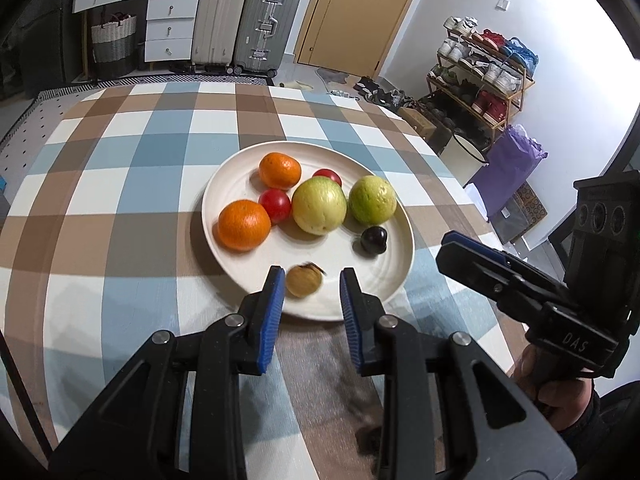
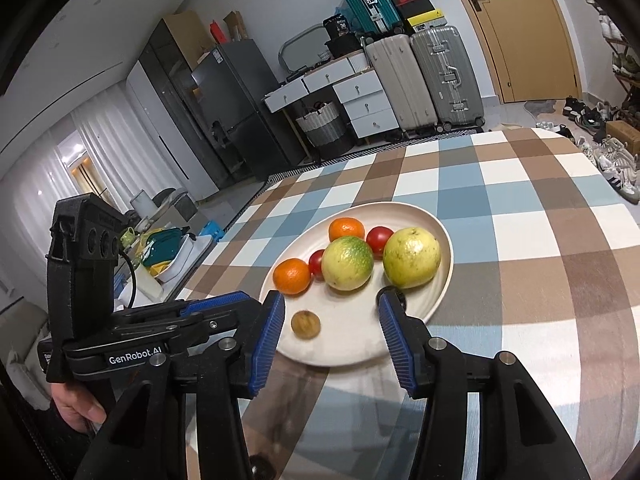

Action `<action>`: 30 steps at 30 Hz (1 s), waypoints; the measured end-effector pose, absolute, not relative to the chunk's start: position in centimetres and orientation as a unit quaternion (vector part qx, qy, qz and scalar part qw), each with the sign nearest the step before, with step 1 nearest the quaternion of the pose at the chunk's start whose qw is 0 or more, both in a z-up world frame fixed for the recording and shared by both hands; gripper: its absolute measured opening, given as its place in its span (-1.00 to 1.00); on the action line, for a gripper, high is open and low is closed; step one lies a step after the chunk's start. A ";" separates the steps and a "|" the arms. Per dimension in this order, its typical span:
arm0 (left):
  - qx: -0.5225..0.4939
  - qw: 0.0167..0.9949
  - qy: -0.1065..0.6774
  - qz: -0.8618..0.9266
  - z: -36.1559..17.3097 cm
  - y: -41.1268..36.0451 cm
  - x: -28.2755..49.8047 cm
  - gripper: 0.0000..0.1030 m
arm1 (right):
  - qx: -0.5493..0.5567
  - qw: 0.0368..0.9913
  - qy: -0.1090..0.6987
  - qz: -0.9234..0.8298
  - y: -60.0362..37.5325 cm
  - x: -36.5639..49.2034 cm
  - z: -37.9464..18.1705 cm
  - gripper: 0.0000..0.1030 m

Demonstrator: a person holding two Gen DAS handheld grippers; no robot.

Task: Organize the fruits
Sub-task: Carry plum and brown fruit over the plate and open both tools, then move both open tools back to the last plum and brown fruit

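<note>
oranges: two [image 1: 244, 224] [image 1: 279, 170], plate's left side
tomatoes: two red [image 1: 275, 205] [image 1: 327, 176]
guavas: two yellow-green [image 1: 319, 205] [image 1: 372, 199], centre
dark plum [image 1: 374, 241]: right
brown fruit [image 1: 304, 280]: near rim
plate [image 1: 224, 184]: cream, round

Desk [image 1: 120, 200] covered with a brown, blue and white checked cloth; a white plate [image 1: 224, 184] rests directly on it.

Even indoor light, soft shadows, strong fisheye bending at edges; small brown fruit [image 1: 304, 280] perhaps motion-blurred

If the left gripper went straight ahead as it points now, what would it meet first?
Most likely the small tan-brown round fruit, which sits between the open left gripper's fingertips on the cream plate. Behind it is the larger yellow-green guava; depth is uncertain.
</note>
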State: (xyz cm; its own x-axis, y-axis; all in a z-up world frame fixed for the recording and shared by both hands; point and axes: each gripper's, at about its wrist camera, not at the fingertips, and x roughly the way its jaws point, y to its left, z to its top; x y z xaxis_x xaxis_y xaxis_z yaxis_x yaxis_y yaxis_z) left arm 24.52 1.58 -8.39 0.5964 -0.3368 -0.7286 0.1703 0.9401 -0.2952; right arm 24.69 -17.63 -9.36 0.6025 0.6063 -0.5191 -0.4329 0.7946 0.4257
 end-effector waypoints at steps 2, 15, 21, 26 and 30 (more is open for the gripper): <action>-0.096 0.889 0.424 -0.144 -8.3 1.6 23.5 -0.53 | 0.126 0.887 0.334 0.294 -17.7 24.0 -9.3 -0.01; -0.085 0.895 0.417 -0.138 -8.6 0.5 17.1 -0.53 | 0.111 0.888 0.329 0.302 -17.9 18.5 -9.7 -0.01; -0.078 0.893 0.424 -0.131 -9.6 0.2 15.1 -0.52 | 0.105 0.887 0.333 0.302 -17.8 16.2 -10.4 0.00; -0.079 0.893 0.424 -0.128 -10.2 0.3 13.4 -0.34 | 0.097 0.886 0.337 0.304 -17.6 14.1 -10.8 0.03; -0.084 0.892 0.426 -0.123 -10.8 0.7 12.3 -0.25 | 0.085 0.884 0.341 0.309 -17.4 12.8 -11.3 0.16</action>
